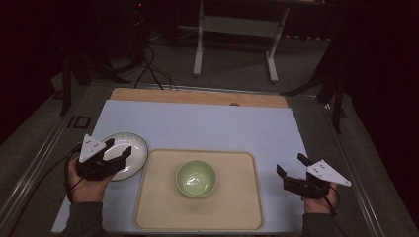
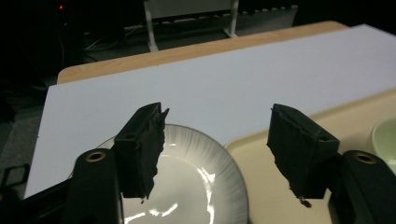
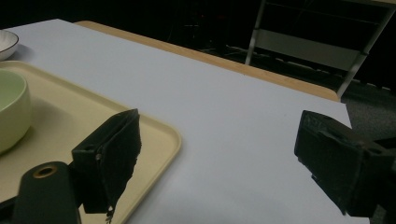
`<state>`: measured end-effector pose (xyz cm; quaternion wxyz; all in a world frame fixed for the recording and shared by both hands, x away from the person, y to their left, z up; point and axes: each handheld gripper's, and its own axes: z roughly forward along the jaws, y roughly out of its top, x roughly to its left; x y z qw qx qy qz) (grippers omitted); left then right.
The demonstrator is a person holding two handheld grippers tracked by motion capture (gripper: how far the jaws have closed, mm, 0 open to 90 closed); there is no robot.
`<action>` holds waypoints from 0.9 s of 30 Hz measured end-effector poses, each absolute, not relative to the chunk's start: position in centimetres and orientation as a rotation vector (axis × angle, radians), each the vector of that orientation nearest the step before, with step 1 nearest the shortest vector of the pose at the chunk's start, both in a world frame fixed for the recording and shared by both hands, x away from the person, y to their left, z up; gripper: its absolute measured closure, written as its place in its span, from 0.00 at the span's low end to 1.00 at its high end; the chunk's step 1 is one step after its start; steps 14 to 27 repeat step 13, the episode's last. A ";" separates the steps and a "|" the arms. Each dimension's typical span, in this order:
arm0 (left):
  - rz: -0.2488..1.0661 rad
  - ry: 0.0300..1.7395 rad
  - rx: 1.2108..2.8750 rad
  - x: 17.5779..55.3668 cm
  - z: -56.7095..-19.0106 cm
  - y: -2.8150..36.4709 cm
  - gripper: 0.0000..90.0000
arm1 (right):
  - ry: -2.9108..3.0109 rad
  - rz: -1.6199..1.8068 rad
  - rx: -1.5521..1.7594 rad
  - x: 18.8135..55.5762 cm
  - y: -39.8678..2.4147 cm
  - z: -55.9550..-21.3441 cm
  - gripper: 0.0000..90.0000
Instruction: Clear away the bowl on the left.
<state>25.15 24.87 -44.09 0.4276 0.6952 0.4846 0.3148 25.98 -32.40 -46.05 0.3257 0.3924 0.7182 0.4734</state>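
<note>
High view has my left gripper (image 1: 120, 150) hovering over the white plate (image 1: 134, 146), which lies on the pale mat just left of the beige tray (image 1: 237, 207); its jaws stand wide with nothing between them. My right gripper (image 1: 291, 165) waits well apart at the tray's right, also spread and empty. I judge the green bowl (image 1: 196, 178) settled on the tray, the plate not yet lifted across. I can read no writing or brand.

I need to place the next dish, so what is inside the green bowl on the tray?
The green bowl on the tray looks empty: the high view shows a bare, glossy inside. In the right gripper view its near wall hides the bottom.
</note>
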 end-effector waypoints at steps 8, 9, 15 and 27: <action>0.808 1.222 1.676 24.7 -44.8 26.5 0.37 | 1.880 1.241 1.032 26.0 -32.5 -46.1 0.16; 0.797 1.230 1.664 24.7 -45.0 26.7 0.37 | 1.880 1.241 1.033 26.0 -32.5 -46.1 0.16; 0.796 1.269 1.646 25.0 -45.5 27.1 0.36 | 1.887 1.237 1.033 26.1 -32.4 -46.2 0.16; 0.796 1.269 1.646 25.0 -45.5 27.1 0.36 | 1.887 1.237 1.033 26.1 -32.4 -46.2 0.16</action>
